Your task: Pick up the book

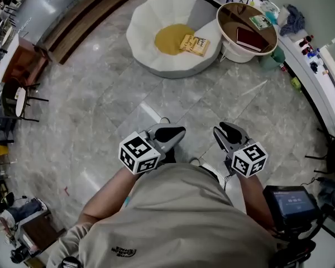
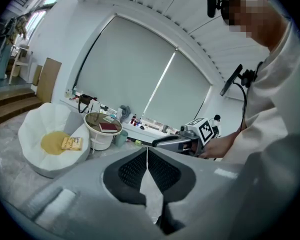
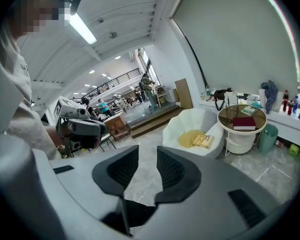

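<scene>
Lying at 12 o'clock: a yellow book (image 1: 194, 44) is seen flat on the yellow cushion (image 1: 168, 38) of a white petal-shaped chair (image 1: 151, 32), at the cushion's 3 o'clock edge.
Second book: a dark red book (image 1: 251, 38) is laid on the round bench (image 1: 232, 17), just beside the chair at its 3 o'clock; a green-and-white booklet (image 1: 261, 22) is placed at the red book's 12 o'clock.
Left tool (image 2: 147, 150): its jaws are pressed together at the tips, with nothing caught between them; it is held close to the person (image 1: 178, 222), well apart from both books.
Right tool (image 3: 147, 150): its jaws are spread, and only floor is seen through the gap; it is held at the left tool's 3 o'clock.
Floor (image 1: 100, 105): grey marble tiles are laid between the tools and the chair.
Long bench (image 1: 324, 88): bottles and small items are lined along it, at 2 o'clock from the tools.
</scene>
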`<state>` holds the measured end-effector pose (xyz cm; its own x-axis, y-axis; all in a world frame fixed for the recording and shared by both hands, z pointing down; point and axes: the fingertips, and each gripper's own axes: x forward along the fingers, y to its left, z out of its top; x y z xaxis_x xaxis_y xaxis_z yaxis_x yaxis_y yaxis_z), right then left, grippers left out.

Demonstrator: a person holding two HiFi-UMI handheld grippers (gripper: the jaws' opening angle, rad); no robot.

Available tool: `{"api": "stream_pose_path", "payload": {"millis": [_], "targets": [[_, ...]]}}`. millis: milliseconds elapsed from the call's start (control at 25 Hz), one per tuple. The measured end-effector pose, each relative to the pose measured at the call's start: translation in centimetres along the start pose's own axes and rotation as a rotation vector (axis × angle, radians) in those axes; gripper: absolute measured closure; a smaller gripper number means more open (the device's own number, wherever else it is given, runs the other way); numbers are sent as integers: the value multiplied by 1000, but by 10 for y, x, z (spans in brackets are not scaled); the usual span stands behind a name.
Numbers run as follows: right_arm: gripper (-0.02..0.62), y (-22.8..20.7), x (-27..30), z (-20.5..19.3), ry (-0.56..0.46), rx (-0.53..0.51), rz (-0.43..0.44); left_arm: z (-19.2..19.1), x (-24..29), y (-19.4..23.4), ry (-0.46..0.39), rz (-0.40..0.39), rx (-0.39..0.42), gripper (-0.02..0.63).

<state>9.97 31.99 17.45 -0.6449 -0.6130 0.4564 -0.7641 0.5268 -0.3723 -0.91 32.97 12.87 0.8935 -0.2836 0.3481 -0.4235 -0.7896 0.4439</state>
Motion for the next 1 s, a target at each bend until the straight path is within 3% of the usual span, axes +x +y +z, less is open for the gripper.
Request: {"api": "stream_pose_path", "payload": {"millis": [400,600,800,1000], "targets": [[477,-46,130,73,10,97,-145,67,-16,150,74,-140,72,597],[477,-84,194,80,45,184,-138,76,-12,213,91,-133,38,597],[477,-131,238,77,60,310,-111,86,-8,236,89,-106,-16,597],[470,-238,311,49,116,432,-104,101,39,299,131,-65,-58,597]]}}
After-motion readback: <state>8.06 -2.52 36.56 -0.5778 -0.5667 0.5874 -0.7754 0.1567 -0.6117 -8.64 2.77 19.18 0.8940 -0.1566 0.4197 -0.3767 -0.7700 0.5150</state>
